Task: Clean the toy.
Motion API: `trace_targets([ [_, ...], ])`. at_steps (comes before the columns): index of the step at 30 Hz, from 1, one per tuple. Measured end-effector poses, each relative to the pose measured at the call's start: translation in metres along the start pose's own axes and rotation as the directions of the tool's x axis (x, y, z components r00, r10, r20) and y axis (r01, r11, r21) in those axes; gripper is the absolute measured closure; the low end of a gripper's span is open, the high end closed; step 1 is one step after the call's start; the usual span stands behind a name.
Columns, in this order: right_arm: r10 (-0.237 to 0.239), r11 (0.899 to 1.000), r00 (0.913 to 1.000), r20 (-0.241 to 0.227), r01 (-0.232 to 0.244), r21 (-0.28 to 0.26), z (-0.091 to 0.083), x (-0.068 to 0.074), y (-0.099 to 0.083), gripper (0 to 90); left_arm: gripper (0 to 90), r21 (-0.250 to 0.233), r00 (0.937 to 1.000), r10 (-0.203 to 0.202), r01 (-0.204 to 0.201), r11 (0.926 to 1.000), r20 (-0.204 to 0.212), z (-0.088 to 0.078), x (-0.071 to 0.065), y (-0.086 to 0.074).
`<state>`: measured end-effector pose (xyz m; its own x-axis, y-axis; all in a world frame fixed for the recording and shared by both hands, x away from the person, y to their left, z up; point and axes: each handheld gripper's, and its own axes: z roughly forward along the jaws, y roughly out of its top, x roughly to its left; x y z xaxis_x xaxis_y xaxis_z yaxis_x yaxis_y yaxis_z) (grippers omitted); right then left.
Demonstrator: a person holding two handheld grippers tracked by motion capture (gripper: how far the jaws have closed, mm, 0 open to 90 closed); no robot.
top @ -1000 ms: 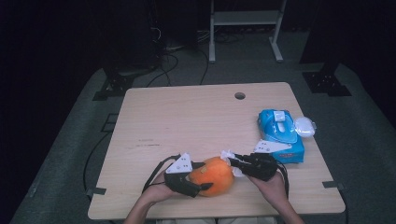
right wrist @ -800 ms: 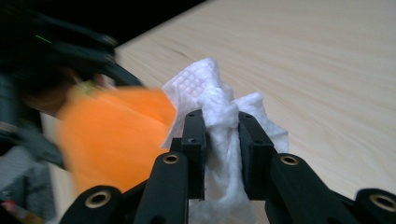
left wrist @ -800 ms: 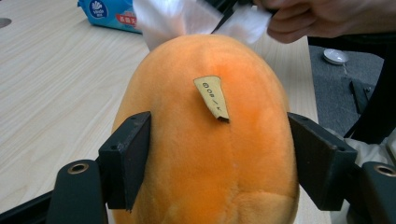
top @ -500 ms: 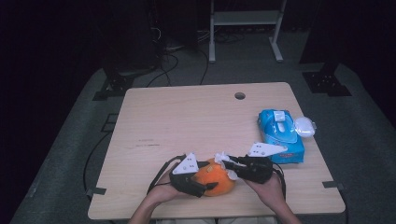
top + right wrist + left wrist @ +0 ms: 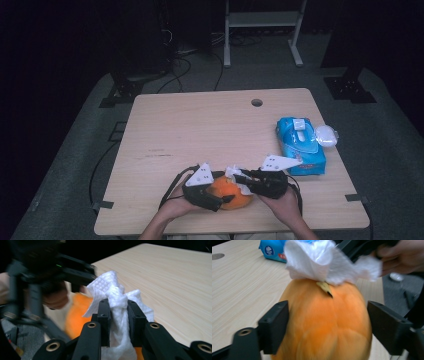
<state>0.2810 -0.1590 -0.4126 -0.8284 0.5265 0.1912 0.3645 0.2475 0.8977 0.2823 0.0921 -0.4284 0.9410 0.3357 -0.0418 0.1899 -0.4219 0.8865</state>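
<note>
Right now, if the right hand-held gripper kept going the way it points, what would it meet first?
Probably the orange pumpkin: the right hand-held gripper, shut on a white wipe, points at it, with the left hand-held gripper just beyond. Depth is unclear.

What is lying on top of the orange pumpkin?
A white wipe rests on the pumpkin, beside its stem, pinched by the right gripper. The skin underneath is hidden.

A blue pack of wipes [image 5: 300, 146] lies near the right edge of the wooden bench [image 5: 200, 130], a small clear plastic lid [image 5: 325, 135] just beside it, and a round hole [image 5: 257, 102] sits near the bench's far edge.
</note>
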Motion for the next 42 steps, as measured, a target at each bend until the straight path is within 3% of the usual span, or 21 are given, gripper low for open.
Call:
trace_targets([
  [4, 0.032, 0.999, 0.9989, 0.034, -0.032, -0.006, -0.005, -0.009, -0.003, 74.5, 13.5, -0.009, 0.9983, -0.058, 0.058, 0.9983, -0.010, 0.004, 0.004, -0.002],
  [9, -0.033, 0.999, 0.9986, 0.042, 0.033, -0.007, -0.001, 0.006, 0.002, 74.6, 27.0, 0.016, 0.9997, -0.007, 0.007, 0.9998, -0.025, 0.004, 0.000, -0.003],
  [12, 0.005, 1.000, 0.9992, 0.039, -0.005, -0.002, -0.004, -0.006, -0.001, 74.6, 26.4, 0.006, 0.9997, -0.022, 0.022, 0.9997, -0.001, 0.002, 0.003, -0.004],
  [13, 0.010, 1.000, 0.9973, 0.072, -0.011, 0.007, -0.006, -0.012, -0.004, 74.6, 22.1, 0.003, 0.9993, -0.034, 0.034, 0.9994, 0.011, 0.002, 0.004, -0.005],
  [14, 0.021, 1.000, 0.9969, 0.076, -0.021, 0.008, -0.008, -0.015, -0.005, 74.6, 19.8, -0.001, 0.9989, -0.044, 0.044, 0.9990, 0.017, 0.002, 0.005, -0.005],
  [16, 0.038, 0.999, 0.9952, 0.091, -0.037, -0.012, -0.011, -0.016, -0.005, 74.6, 19.7, -0.001, 0.9987, -0.050, 0.050, 0.9987, 0.002, 0.004, 0.005, -0.005],
  [20, -0.021, 0.998, 0.9991, 0.038, 0.023, -0.059, -0.012, 0.004, 0.007, 74.6, 31.1, -0.014, 0.9986, -0.032, 0.031, 0.9994, -0.043, 0.006, 0.000, -0.003],
  [23, -0.061, 0.998, 0.9977, 0.030, 0.061, -0.013, -0.003, 0.010, 0.004, 74.7, 33.2, 0.004, 0.9990, -0.010, 0.011, 0.9999, -0.044, 0.005, -0.002, -0.001],
  [25, -0.018, 1.000, 0.9998, 0.011, 0.018, -0.011, -0.001, 0.001, -0.003, 74.7, 31.1, -0.001, 0.9994, -0.022, 0.022, 0.9998, -0.026, 0.005, -0.001, -0.003],
  [27, -0.030, 1.000, 0.9976, 0.063, 0.030, 0.006, -0.004, -0.005, -0.004, 74.7, 25.4, -0.013, 0.9994, -0.034, 0.034, 0.9993, -0.006, 0.005, 0.001, -0.004],
  [30, -0.013, 1.000, 0.9967, 0.080, 0.012, 0.005, -0.008, -0.008, -0.004, 74.6, 20.4, -0.011, 0.9989, -0.047, 0.046, 0.9989, -0.011, 0.006, 0.003, -0.006],
  [32, -0.028, 0.999, 0.9969, 0.073, 0.029, -0.015, -0.009, -0.001, 0.001, 74.6, 25.7, -0.012, 0.9994, -0.025, 0.025, 0.9996, -0.025, 0.007, 0.000, -0.004],
  [34, -0.060, 0.998, 0.9976, 0.033, 0.062, -0.032, -0.008, 0.009, 0.007, 74.5, 27.0, -0.014, 0.9992, -0.027, 0.027, 0.9995, -0.030, 0.009, -0.002, -0.003],
  [37, -0.104, 0.995, 0.9943, 0.026, 0.103, 0.006, 0.000, 0.017, 0.007, 74.6, 22.6, -0.002, 0.9998, -0.009, 0.009, 1.0000, -0.016, 0.009, -0.003, -0.002],
  [39, -0.075, 0.997, 0.9971, 0.013, 0.075, 0.020, 0.002, 0.009, 0.001, 74.6, 17.4, -0.012, 0.9993, -0.038, 0.038, 0.9992, 0.001, 0.006, 0.001, -0.003],
  [42, -0.062, 0.998, 0.9968, 0.050, 0.061, 0.022, -0.003, 0.003, 0.001, 74.6, 16.0, -0.013, 0.9964, -0.085, 0.085, 0.9963, 0.009, 0.005, 0.006, -0.005],
])
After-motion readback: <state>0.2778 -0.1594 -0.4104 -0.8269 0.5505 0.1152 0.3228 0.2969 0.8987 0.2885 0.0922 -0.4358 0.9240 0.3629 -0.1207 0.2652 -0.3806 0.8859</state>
